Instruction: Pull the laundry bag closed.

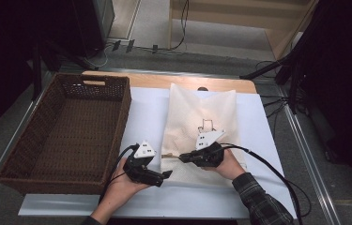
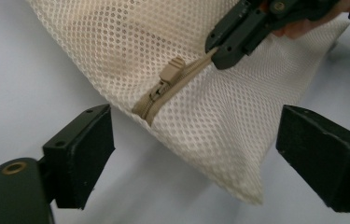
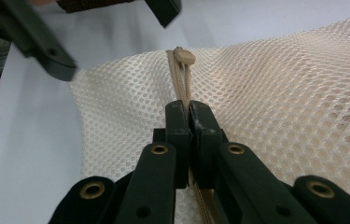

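A cream mesh bag [image 1: 202, 122] lies flat on a white sheet [image 1: 145, 117]. Its tan zipper runs along the near left edge, with the zipper pull [image 2: 170, 74] near the corner. My right gripper [image 1: 181, 158] is shut on the zipper edge of the bag, a short way behind the pull [image 3: 184, 56]; its jaws [image 3: 190, 109] pinch the tan tape. My left gripper [image 1: 166, 176] stands open just off the bag's near left corner. In the left gripper view its jaws [image 2: 200, 140] straddle that corner without touching it, and the right gripper [image 2: 219, 51] shows beyond the pull.
An empty dark wicker basket [image 1: 127, 108] stands at the left of the table, close beside my left hand. The wooden table edge [image 1: 164, 80] shows at the back. Cables lie on the floor behind and to the right.
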`<state>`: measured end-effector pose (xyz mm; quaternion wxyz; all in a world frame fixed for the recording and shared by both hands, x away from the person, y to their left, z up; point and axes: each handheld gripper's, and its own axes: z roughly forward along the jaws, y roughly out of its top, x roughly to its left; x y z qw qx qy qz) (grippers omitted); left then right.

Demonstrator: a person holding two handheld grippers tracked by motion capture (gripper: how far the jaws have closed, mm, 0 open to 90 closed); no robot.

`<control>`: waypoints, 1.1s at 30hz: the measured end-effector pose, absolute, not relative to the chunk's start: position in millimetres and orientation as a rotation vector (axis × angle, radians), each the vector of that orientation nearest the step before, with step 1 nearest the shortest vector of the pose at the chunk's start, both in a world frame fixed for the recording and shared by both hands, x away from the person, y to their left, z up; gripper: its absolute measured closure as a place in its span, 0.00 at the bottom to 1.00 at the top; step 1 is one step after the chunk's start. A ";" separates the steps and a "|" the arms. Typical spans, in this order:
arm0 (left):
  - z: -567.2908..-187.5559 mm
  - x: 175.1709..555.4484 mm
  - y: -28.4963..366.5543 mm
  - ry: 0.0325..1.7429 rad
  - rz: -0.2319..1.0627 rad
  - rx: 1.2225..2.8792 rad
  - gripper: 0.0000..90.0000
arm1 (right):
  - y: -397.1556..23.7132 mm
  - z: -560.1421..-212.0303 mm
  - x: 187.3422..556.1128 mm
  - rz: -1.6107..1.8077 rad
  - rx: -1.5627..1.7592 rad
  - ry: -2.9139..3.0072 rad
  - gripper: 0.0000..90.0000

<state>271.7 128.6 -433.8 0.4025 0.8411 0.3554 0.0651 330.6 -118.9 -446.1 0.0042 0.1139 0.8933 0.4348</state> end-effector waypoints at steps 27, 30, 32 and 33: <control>-452.6 295.3 126.5 0.828 0.122 2.168 0.82 | -118.8 -455.5 326.6 1.315 0.380 2.813 0.98; -452.3 293.5 124.7 0.813 0.126 2.188 0.91 | -117.7 -457.5 327.7 1.306 0.379 2.811 0.97; -452.2 292.4 123.9 0.812 0.131 2.184 0.93 | -117.7 -457.6 327.9 1.306 0.390 2.810 0.96; -452.3 292.2 124.1 0.807 0.135 2.180 0.93 | -118.0 -456.8 327.6 1.307 0.391 2.811 0.94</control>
